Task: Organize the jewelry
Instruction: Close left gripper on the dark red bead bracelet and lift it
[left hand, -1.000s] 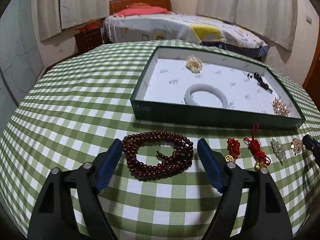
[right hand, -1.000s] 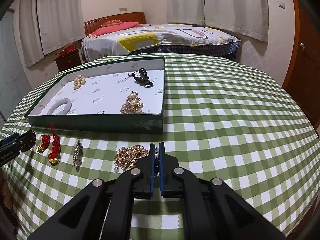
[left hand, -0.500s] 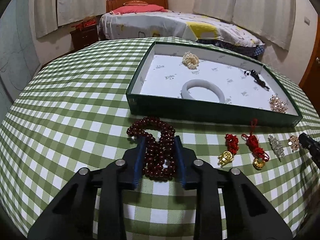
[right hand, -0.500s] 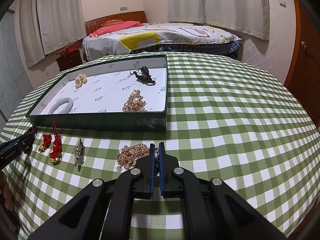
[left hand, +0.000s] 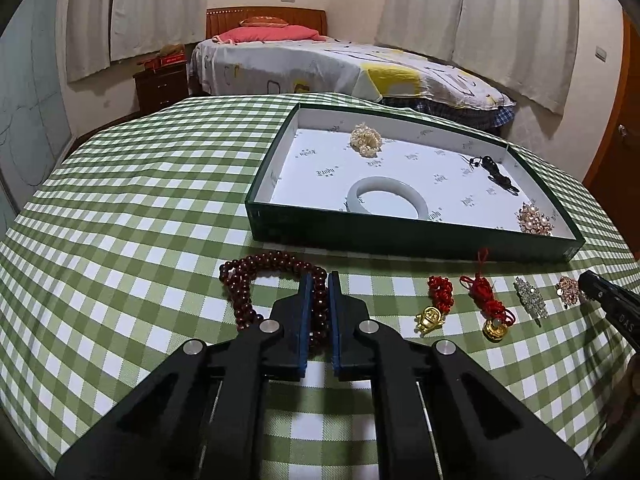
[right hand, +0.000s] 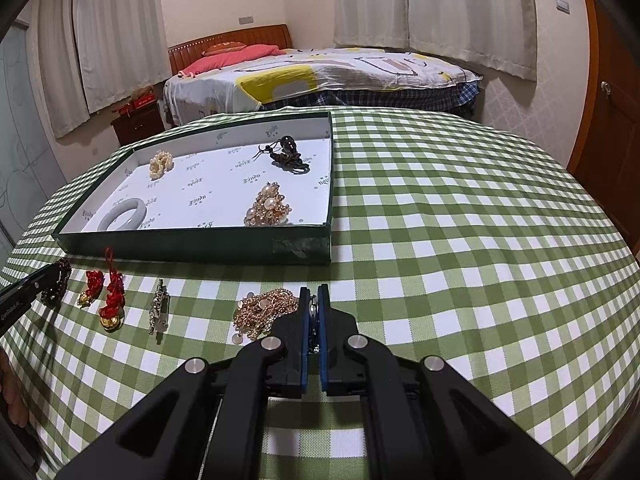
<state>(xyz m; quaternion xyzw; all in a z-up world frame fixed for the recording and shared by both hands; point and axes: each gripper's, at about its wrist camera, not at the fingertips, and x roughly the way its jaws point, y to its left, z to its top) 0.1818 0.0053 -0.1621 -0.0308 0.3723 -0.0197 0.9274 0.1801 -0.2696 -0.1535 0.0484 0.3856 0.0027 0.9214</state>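
Observation:
My left gripper (left hand: 319,276) is shut on a strand of dark red beads (left hand: 240,280) that lies on the checked cloth in front of the green box (left hand: 400,240). Part of the strand is squeezed between the blue pads; the rest loops out to the left. My right gripper (right hand: 314,290) is shut, its tips against the right side of a heap of gold chain (right hand: 264,312). Something small glints in the slit between its pads; I cannot tell what it is. Inside the box lie a pale bangle (left hand: 386,200), a pearl cluster (left hand: 366,140), a dark pendant (left hand: 496,170) and a gold brooch (left hand: 536,222).
Two red knotted charms with gold ends (left hand: 438,304) (left hand: 490,308) and a silver clip (left hand: 530,300) lie in a row between the grippers. The round table's edge (right hand: 600,420) curves close on the right. A bed (right hand: 320,76) stands beyond the table.
The left jaws have closed from wide open onto the red beads, bunching the strand between them. The right gripper has stayed where it was, shut.

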